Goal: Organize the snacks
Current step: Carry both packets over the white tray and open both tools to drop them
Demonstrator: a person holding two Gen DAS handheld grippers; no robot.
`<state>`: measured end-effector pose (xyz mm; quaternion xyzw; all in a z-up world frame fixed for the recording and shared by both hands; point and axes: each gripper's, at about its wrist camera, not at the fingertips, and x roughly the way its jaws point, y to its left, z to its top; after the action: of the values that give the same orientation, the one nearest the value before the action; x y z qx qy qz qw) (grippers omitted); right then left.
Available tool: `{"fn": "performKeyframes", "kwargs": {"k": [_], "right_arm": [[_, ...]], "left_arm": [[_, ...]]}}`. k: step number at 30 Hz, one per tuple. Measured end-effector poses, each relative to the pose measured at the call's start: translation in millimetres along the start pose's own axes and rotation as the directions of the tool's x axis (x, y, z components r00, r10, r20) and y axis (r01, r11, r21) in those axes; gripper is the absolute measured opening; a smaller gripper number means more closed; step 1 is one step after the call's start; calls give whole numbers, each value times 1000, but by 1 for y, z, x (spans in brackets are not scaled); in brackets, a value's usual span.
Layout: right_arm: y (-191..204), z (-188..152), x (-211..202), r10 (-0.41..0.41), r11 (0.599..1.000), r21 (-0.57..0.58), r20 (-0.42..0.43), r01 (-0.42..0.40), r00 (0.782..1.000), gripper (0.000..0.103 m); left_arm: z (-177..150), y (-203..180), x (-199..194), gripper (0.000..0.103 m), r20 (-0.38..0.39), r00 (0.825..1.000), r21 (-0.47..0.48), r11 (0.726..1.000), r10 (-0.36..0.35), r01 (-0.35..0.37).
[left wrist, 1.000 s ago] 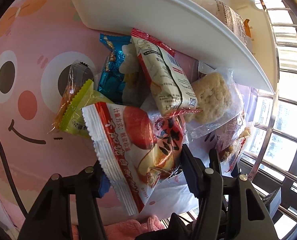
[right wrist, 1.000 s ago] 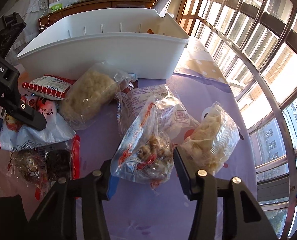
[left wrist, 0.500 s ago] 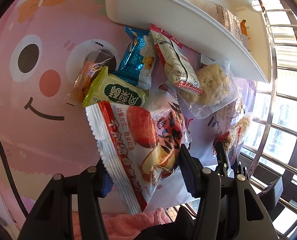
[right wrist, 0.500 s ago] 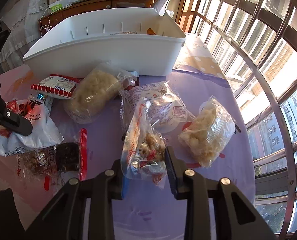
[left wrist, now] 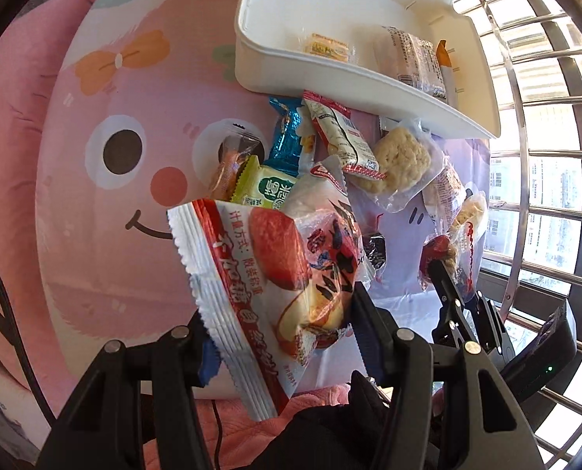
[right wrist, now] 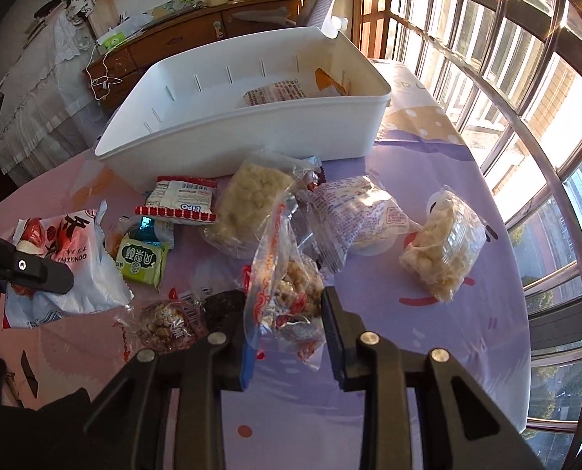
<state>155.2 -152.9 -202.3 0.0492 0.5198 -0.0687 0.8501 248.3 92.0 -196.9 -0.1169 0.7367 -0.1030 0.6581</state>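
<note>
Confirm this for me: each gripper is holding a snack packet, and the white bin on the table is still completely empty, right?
Not quite. The white bin already holds a few packets, as the left wrist view shows. Each gripper does hold a snack packet.

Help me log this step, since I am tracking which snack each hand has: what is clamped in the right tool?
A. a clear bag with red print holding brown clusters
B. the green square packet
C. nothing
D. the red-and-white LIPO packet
A: in the right wrist view the right tool pinches the clear red-printed bag of brown clusters, while the green packet and the LIPO packet lie on the table.
</note>
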Motion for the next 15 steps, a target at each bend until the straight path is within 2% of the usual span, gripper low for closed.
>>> {"fn": "performKeyframes", "kwargs": {"k": [3, 9, 15], "right_arm": [[11, 9, -9, 2, 999, -39, 14, -2, 1000, 30], [32, 34, -30, 65, 994, -95, 65, -59, 996, 30], [47, 65, -39, 107, 985, -145, 105, -91, 989, 30]], "left_arm": [[3, 7, -21, 56, 22, 999, 15, 1000, 27, -28], [15, 14, -66, 56, 91, 995, 58, 997, 49, -54], [37, 4, -94, 56, 153, 986, 104, 991, 63, -80]]}}
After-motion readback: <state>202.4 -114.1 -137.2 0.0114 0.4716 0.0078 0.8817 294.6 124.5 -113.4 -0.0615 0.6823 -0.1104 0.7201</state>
